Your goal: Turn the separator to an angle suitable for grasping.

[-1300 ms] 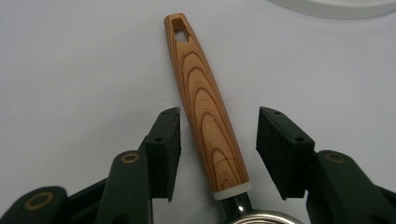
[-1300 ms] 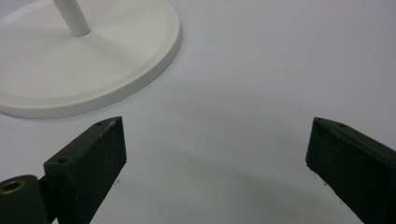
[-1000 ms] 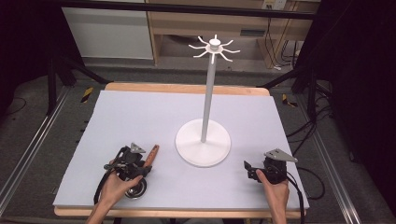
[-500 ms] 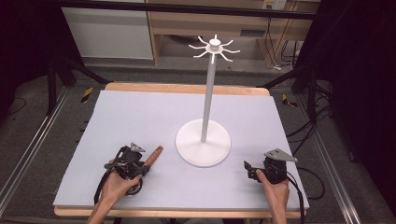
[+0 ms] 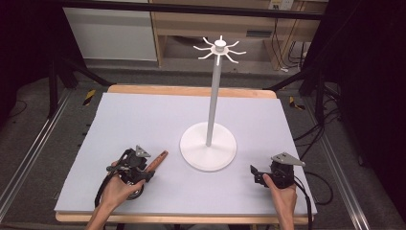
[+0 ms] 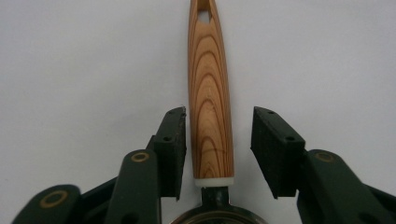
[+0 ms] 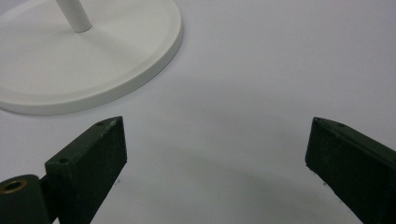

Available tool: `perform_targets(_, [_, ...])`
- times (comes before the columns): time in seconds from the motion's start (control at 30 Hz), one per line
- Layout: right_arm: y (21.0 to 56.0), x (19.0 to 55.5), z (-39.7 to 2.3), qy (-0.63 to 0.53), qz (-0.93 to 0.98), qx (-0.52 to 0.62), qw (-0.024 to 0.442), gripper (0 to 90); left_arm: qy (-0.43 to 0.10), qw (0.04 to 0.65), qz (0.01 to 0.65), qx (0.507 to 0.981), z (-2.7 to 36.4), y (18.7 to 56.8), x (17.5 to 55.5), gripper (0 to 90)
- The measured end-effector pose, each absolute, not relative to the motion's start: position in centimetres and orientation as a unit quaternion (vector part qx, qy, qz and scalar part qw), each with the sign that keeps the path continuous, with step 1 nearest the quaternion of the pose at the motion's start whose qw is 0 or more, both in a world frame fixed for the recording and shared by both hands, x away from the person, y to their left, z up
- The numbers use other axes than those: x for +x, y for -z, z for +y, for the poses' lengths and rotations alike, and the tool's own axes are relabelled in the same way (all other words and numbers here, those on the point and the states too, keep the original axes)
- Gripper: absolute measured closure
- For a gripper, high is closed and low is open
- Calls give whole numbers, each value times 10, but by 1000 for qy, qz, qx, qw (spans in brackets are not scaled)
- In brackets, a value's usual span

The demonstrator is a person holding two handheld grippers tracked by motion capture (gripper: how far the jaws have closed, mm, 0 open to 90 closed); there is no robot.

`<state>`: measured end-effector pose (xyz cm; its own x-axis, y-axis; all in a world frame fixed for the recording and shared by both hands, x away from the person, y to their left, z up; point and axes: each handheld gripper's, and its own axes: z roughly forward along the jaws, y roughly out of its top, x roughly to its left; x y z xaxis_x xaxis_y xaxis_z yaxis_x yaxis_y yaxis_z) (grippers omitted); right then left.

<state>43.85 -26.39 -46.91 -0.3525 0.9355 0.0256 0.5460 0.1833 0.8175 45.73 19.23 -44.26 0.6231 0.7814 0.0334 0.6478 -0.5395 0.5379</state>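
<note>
Wooden handle (image 6: 209, 93) between parted left tongs (image 6: 218, 140)

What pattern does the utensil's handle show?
Curved brown wood grain on the handle, clearest in the left gripper view.

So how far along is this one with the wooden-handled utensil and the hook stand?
Nothing is hung: the stand's hooks are bare. The left gripper straddles the wooden handle lying on the mat; its jaws have just been opening, with a gap on one side. The right gripper rests open. Grasping, lifting and hanging remain.
</note>
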Motion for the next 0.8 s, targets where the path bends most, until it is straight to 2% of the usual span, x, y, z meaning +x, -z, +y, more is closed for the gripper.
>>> perform_targets(0.17, [469, 438, -264, -387, 726, 510, 251, 60, -138, 257, 395, 871, 189, 432, 462, 493])
perform_targets(0.3, [469, 439, -265, -386, 727, 510, 252, 60, -141, 250, 383, 878, 184, 431, 468, 492])
perform_targets(0.8, [470, 439, -264, -386, 728, 513, 241, 64, -126, 217, 388, 887, 178, 445, 484, 562])
